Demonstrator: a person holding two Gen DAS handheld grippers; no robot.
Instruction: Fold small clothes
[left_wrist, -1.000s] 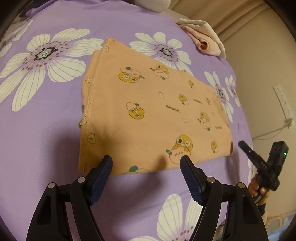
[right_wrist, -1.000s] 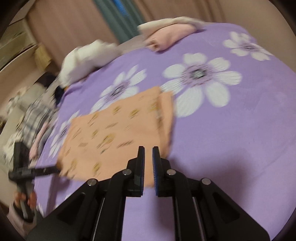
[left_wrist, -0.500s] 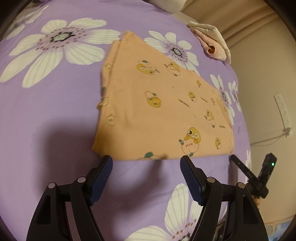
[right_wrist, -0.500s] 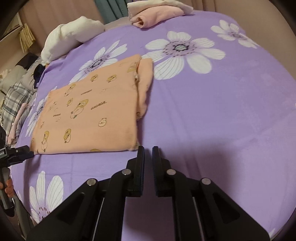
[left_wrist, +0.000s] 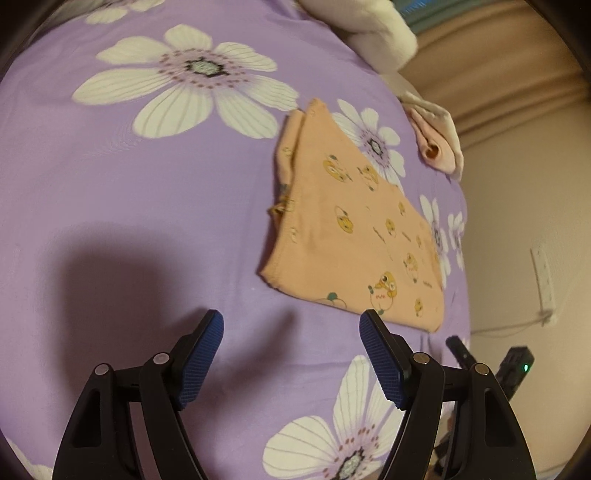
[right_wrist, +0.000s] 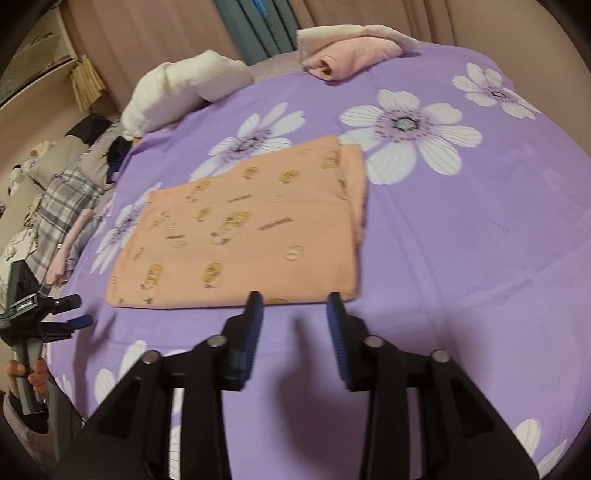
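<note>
An orange garment with yellow cartoon prints (left_wrist: 354, 229) lies folded flat on the purple flowered bedspread (left_wrist: 110, 206); it also shows in the right wrist view (right_wrist: 251, 229). My left gripper (left_wrist: 291, 325) is open and empty, hovering over the bedspread to the left of the garment's near edge. My right gripper (right_wrist: 295, 306) is open and empty, its fingertips just short of the garment's near edge. The left gripper also appears at the left in the right wrist view (right_wrist: 74, 310).
A folded pink and cream garment (right_wrist: 351, 55) and a white pillow (right_wrist: 177, 88) lie at the far side of the bed. A pile of plaid and other clothes (right_wrist: 62, 206) sits off the bed's left edge. A wall with a socket (left_wrist: 543, 277) is to the right.
My right gripper has opened from shut and moved up to the garment's near edge. My left gripper has drawn back and to the left, away from the garment.
</note>
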